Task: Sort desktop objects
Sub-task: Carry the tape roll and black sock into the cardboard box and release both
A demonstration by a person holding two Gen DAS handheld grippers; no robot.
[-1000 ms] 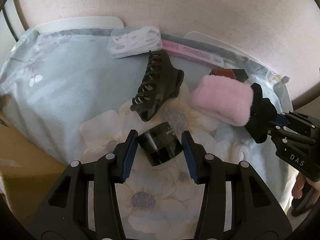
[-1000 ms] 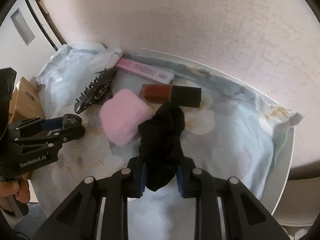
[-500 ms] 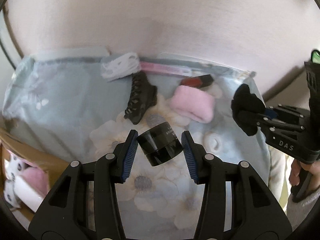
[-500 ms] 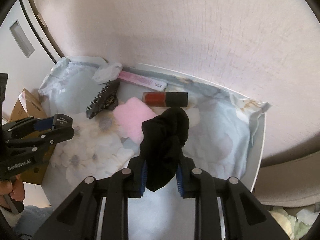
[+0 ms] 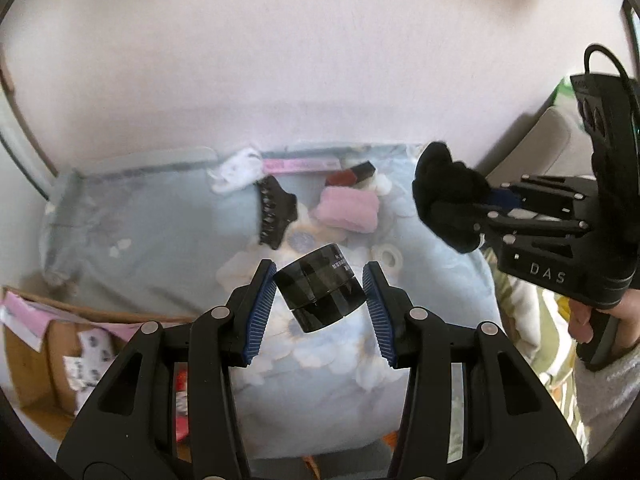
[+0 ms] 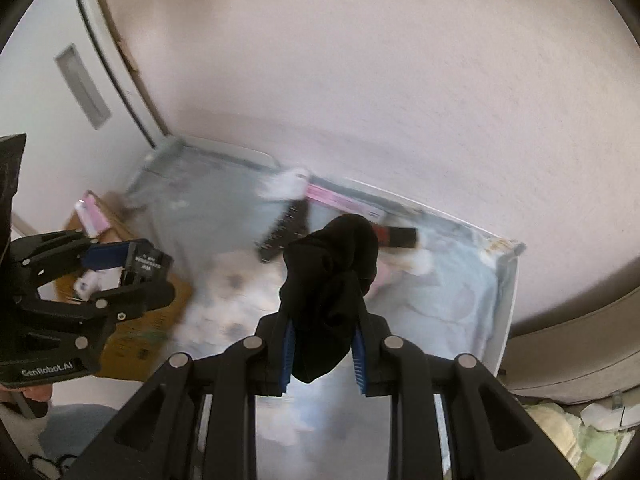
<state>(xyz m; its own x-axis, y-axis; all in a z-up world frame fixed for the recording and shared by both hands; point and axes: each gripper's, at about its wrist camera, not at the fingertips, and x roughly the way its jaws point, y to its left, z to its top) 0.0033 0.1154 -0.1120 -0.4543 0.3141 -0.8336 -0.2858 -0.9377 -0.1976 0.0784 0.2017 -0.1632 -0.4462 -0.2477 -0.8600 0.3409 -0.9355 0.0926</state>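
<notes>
My left gripper [image 5: 319,308] is shut on a black round jar [image 5: 320,298] and holds it high above the floral-cloth table [image 5: 160,240]. My right gripper [image 6: 322,350] is shut on a black fabric scrunchie [image 6: 332,280], also lifted; it shows at the right of the left wrist view [image 5: 448,204]. On the table lie a black claw hair clip [image 5: 276,212], a pink fluffy pad [image 5: 348,208], a dark red lipstick tube [image 5: 352,174], a pink flat box [image 5: 300,165] and a white packet [image 5: 236,170].
A cardboard box [image 5: 48,356] with pink and patterned items stands below the table's left edge; it also shows in the right wrist view [image 6: 132,320]. A pale wall rises behind the table. A grey seat [image 6: 560,344] stands to the right.
Both grippers have risen and pulled back from the table with their objects. The table items now look smaller and farther away, and the cardboard box has come into view.
</notes>
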